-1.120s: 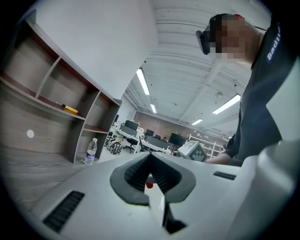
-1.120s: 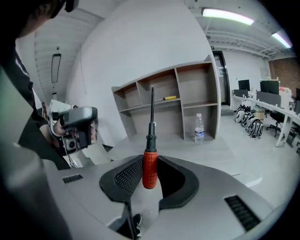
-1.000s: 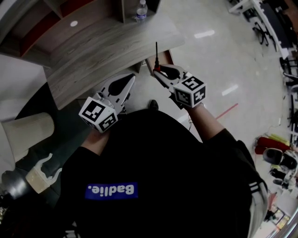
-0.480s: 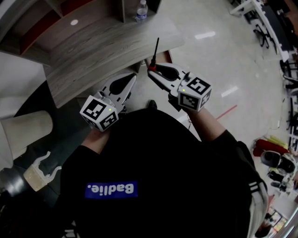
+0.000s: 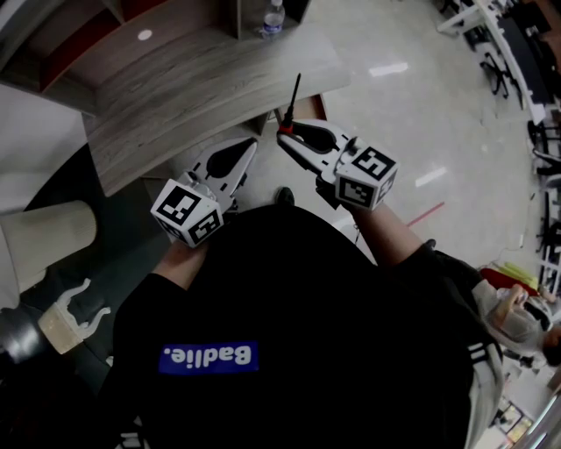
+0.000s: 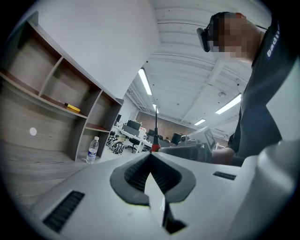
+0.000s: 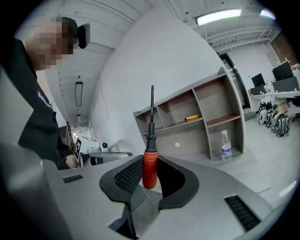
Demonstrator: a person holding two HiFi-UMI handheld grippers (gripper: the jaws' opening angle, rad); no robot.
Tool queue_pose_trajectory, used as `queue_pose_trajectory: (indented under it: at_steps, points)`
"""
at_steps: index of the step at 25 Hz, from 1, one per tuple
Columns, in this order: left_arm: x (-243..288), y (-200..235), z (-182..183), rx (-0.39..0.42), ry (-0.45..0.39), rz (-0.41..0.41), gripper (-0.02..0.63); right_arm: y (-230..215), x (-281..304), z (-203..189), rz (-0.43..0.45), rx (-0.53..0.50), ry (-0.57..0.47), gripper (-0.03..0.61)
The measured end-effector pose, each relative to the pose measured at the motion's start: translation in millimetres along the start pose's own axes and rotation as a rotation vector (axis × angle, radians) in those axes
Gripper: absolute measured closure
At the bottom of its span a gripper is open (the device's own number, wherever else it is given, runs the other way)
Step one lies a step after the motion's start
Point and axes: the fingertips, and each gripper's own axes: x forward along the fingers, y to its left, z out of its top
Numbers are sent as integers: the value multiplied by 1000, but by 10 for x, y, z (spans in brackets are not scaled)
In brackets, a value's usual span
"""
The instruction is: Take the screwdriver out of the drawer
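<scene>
Screwdriver (image 7: 150, 168): standing upright in the right gripper's jaws, shaft pointing up, tip bare in the air; in the head view it is hanging beyond the front edge of the desk, touching no surface.
Right gripper (image 7: 150, 161): clamping its two black pads on the orange-red handle from either side; jaws are standing partly apart, stopped by the handle's width.
Left gripper (image 6: 151, 157): closing its jaws fully, tips meeting, nothing sitting between them; it is pointing level toward the desk, just beside the right gripper and apart from it.
Hands: each is holding its own gripper in front of a black shirt, marker cubes facing up toward the head camera.
Desk (image 5: 202, 88): curving in grey wood grain ahead of both grippers.
Drawer (image 5: 312, 107): showing only as a brown-sided opening under the desk's edge, just past the right gripper; what is lying inside cannot be told.
Water bottle (image 5: 273, 17): standing upright at the far end of the desk, beside the shelf unit.
Shelf unit (image 7: 206, 110): rising behind the desk, a yellow tool (image 7: 192, 118) lying on one shelf.
</scene>
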Motion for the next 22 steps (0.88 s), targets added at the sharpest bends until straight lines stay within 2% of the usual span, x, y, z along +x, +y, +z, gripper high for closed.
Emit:
queue_pose_trajectory:
  at_steps: [22]
  points:
    - [-45, 0, -1, 1, -8, 1, 612, 46, 23, -8, 0, 16, -1, 463]
